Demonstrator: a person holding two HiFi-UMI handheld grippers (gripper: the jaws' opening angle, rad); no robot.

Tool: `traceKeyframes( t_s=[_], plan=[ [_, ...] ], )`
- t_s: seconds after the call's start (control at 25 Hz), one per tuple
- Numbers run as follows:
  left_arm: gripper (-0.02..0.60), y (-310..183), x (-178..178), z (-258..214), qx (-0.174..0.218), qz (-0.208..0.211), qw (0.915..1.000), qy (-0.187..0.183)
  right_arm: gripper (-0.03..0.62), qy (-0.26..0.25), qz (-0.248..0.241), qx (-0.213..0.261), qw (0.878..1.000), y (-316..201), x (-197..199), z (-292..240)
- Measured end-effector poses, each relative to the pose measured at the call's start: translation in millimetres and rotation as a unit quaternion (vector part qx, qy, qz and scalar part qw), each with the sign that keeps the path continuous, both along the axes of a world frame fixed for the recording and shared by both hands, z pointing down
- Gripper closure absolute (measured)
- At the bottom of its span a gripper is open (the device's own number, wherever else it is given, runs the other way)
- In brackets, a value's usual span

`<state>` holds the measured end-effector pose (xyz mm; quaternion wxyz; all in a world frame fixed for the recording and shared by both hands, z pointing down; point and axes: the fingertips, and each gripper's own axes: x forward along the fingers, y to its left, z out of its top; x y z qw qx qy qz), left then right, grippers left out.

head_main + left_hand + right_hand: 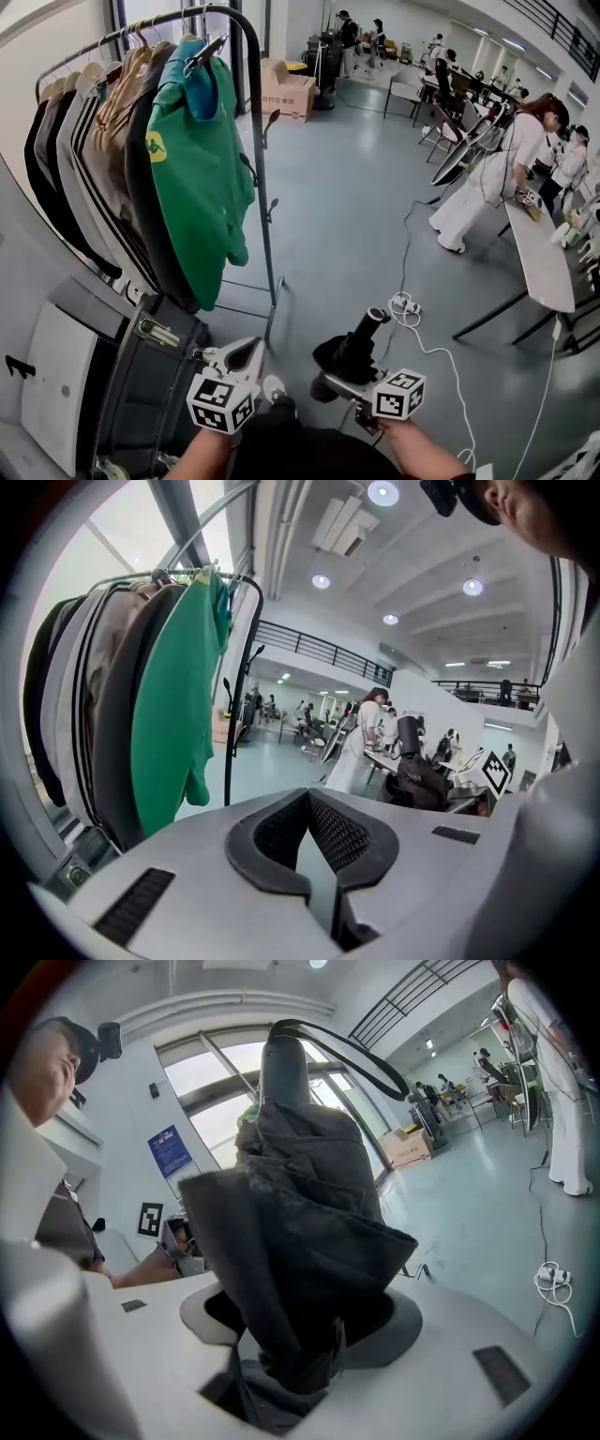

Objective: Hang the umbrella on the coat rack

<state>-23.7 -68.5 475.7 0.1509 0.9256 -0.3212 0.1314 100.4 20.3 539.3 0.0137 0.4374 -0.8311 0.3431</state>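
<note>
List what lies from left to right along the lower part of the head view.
white panel → dark case → left gripper → umbrella held in the right gripper → coiled cable on the floor → white table

Coat rack (255,141) stands upper left in the head view, garments (187,178) hung along its rail. Boxes (286,89) lie behind it, top centre. Case (150,394) sits below the garments, lower left. Left gripper (246,354) is just right of the case. Right gripper (339,377) is beside it, with the umbrella (361,337) between its jaws. Table (544,258) runs along the right edge.
</note>
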Motion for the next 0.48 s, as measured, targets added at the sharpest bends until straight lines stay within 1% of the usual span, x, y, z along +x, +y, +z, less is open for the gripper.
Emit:
traceKeyframes(
  t_s=[0.16,0.48],
  plan=[
    [0.566,-37.3,12.8,-7.8,0.01,0.01,0.9999,0.0,0.344,0.008,-0.007,0.006,1.0,-39.8,5.0,-12.6],
    [0.566,-115.8,31.7,-18.4,0.019,0.036,0.9992,0.001,0.344,0.015,0.003,0.019,1.0,-122.9,12.8,-28.3]
  ],
)
